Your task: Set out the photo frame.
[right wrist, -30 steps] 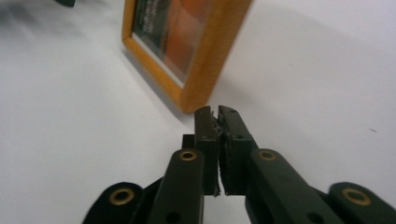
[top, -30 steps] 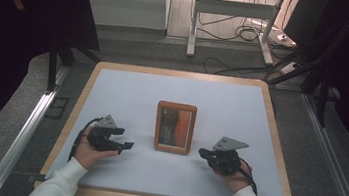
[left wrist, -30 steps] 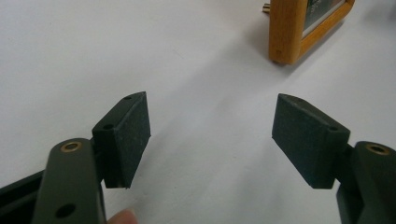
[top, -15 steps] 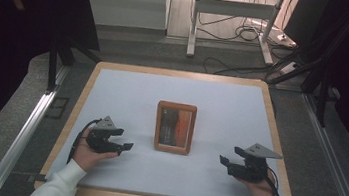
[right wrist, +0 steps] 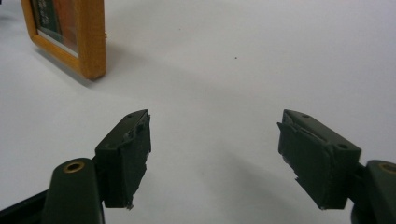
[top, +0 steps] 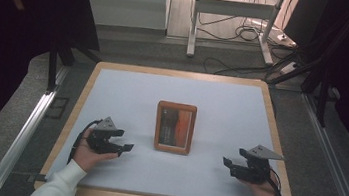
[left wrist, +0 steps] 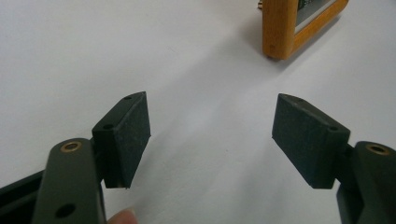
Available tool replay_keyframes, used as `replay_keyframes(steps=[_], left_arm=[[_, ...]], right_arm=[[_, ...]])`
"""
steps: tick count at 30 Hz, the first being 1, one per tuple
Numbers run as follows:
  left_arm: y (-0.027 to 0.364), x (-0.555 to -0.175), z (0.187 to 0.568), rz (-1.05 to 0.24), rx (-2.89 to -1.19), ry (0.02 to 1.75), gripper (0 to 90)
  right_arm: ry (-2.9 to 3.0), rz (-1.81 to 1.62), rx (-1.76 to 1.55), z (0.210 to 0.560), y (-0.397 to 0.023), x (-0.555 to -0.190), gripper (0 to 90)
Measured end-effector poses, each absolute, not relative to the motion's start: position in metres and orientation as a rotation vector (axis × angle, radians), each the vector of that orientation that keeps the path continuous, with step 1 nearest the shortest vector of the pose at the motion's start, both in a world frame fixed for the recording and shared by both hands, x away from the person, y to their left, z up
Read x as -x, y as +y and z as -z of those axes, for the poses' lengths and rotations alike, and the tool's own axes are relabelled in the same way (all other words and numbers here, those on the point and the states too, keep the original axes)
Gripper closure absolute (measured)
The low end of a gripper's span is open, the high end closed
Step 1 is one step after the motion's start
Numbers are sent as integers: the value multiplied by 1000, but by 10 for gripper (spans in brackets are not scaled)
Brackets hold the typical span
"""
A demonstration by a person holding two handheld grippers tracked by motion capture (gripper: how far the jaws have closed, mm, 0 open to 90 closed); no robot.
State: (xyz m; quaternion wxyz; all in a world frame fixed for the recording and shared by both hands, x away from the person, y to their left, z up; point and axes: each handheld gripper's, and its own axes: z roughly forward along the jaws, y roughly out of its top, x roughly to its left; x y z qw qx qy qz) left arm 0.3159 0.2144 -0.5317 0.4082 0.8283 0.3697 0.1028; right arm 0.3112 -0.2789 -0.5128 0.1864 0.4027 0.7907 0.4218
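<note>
A wooden picture frame (top: 175, 127) lies flat in the middle of the white table (top: 222, 104), its picture facing up. My left gripper (top: 125, 148) rests at the table's front left, pointing toward the frame and about a hand's width from it. Its jaws stand wide open with nothing between them, and a corner of the frame (left wrist: 285, 28) shows beyond them. My right gripper (top: 226, 163) rests at the front right, also aimed inward, open and empty (right wrist: 215, 154). The frame's corner (right wrist: 79, 37) sits up and to the left of its jaws.
The table has a raised wooden rim (top: 80, 106). Beyond it stand a metal stand's legs (top: 194, 20) and loose cables (top: 243, 33) on the floor. Metal rails (top: 21, 139) run along both sides of the table.
My right gripper has moved away from the frame, out toward the table's front right corner. The left gripper has stayed where it was.
</note>
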Motion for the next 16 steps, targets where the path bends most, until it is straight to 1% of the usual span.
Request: replay_keyframes(steps=[16], left_arm=[[214,-316,531,-265,-2082,931,275]], right_arm=[[2197,-1190,-1146,512,-278,-313,231]])
